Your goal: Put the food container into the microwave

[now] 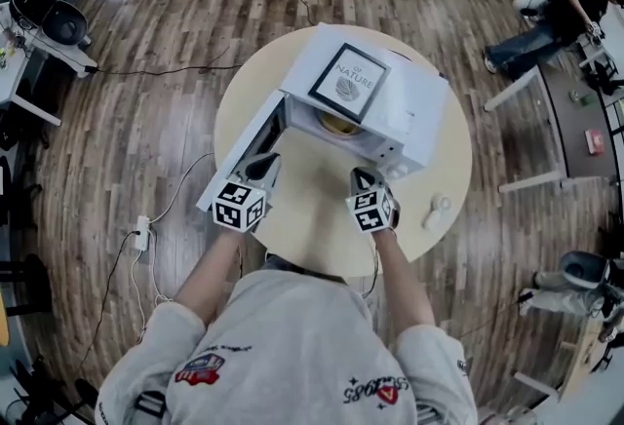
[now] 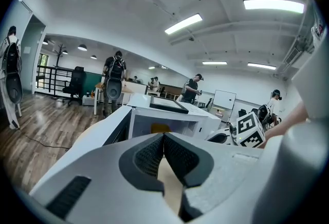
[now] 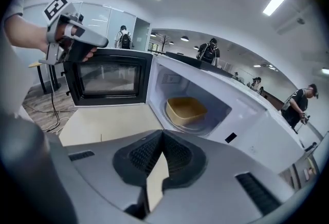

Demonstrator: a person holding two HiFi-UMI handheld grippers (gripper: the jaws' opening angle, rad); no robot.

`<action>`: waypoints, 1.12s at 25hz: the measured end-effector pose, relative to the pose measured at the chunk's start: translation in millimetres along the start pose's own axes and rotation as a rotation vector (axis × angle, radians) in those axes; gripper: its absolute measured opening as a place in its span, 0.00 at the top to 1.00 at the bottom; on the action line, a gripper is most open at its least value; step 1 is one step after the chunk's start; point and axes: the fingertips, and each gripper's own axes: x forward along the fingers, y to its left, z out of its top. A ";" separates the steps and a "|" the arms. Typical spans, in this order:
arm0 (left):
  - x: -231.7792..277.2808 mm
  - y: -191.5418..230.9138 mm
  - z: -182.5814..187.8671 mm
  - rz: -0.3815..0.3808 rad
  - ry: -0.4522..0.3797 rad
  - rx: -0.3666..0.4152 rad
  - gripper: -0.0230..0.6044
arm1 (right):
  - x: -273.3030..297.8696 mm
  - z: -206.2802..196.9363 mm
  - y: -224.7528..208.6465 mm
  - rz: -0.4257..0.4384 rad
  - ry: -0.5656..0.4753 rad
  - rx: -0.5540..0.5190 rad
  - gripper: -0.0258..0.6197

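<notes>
Microwave (image 1: 409, 121): smooth white casing with a faint sheen, painted metal by the look; cavity walls pale and glossy
Door (image 3: 110, 80): glossy black frame, dark window with fine mesh behind it
Food container (image 3: 186, 111): tan, smooth, matt, plastic by the look
Table (image 1: 312, 218): pale beige top, smooth, matt
Floor (image 1: 127, 140): brown wood-grain planks, streaky, slight shine
Left gripper (image 1: 261, 168), right gripper (image 1: 363, 181): light grey matt plastic shells; pads (image 3: 177, 155) dark, rubbery, finely textured
Marker cubes (image 1: 239, 206): matt white faces, black printed squares
Sweatshirt (image 1: 292, 355): soft grey cloth with printed patches
</notes>
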 end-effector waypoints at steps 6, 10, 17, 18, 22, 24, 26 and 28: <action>9.1 -2.9 16.1 -0.020 -0.012 0.029 0.96 | -32.2 16.8 -9.3 -0.035 -0.068 0.036 0.95; 14.7 -10.1 24.2 -0.040 -0.017 0.054 0.96 | -56.1 33.1 -17.8 -0.056 -0.135 0.122 0.95; 27.2 -21.6 34.6 -0.072 -0.021 0.082 0.96 | -91.6 47.5 -44.4 -0.104 -0.223 0.259 0.95; 28.5 -23.4 35.9 -0.077 -0.023 0.086 0.96 | -96.3 49.1 -48.3 -0.115 -0.235 0.263 0.95; 31.4 -31.0 43.3 -0.105 -0.043 0.098 0.96 | -117.7 54.9 -57.5 -0.146 -0.254 0.282 0.95; 31.8 -34.1 47.2 -0.110 -0.047 0.107 0.96 | -128.8 59.8 -61.8 -0.158 -0.290 0.305 0.95; 32.3 -36.3 51.2 -0.112 -0.052 0.112 0.96 | -139.3 68.4 -67.0 -0.173 -0.350 0.316 0.95; 32.8 -37.0 55.0 -0.114 -0.059 0.115 0.96 | -148.3 77.1 -70.6 -0.179 -0.391 0.318 0.95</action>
